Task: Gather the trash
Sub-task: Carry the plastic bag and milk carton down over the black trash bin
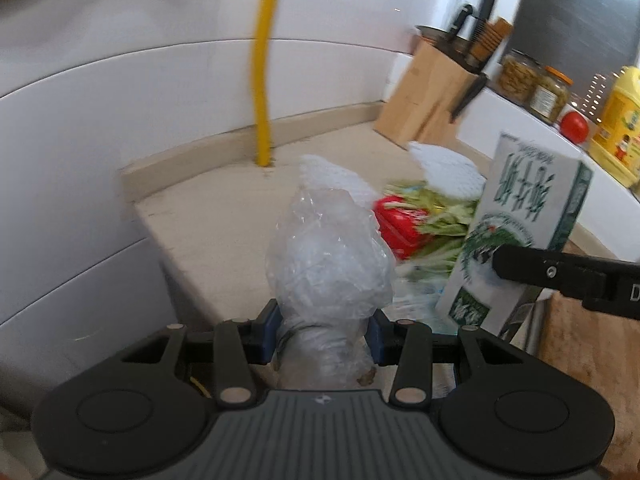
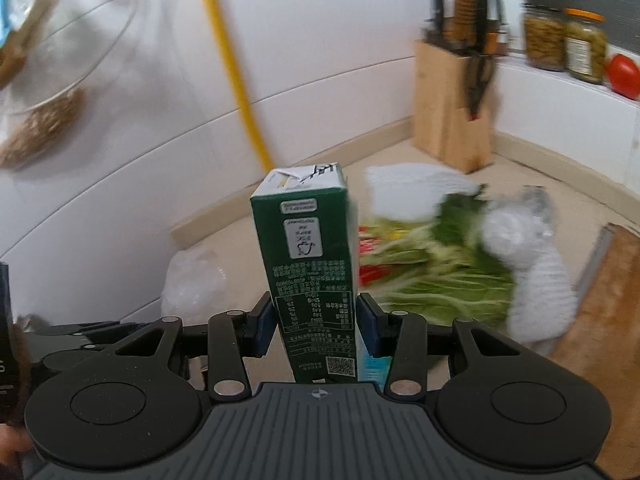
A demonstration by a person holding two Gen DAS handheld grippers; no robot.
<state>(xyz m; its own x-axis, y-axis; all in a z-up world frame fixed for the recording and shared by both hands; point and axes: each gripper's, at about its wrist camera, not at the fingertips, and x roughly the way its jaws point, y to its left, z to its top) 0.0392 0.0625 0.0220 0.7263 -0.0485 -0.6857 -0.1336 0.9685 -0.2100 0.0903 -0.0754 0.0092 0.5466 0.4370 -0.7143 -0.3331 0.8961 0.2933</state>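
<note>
- Crumpled clear plastic bag fills the near middle of the left wrist view, its twisted lower part pinched between the blue pads of the left gripper, which is closed on it.
- Just to its right there, a green and white carton hangs tilted above the counter, clamped low down by a black finger of the other tool.
- From the right wrist view the same carton stands upright in the right gripper, both pads pressed to its sides.
- Behind both held things, the beige countertop carries a loose heap: leafy green vegetable scraps, a red packet, white foam netting and another wad of clear plastic.
- Blur hides the finer detail of that heap.
- At the right edge lies a wooden cutting board, close beside the scraps.
- Farther back, a wooden knife block stands in the counter's corner, and a yellow pipe runs up the white wall.
- On the raised white ledge sit two glass jars, a tomato and a yellow oil bottle.
</note>
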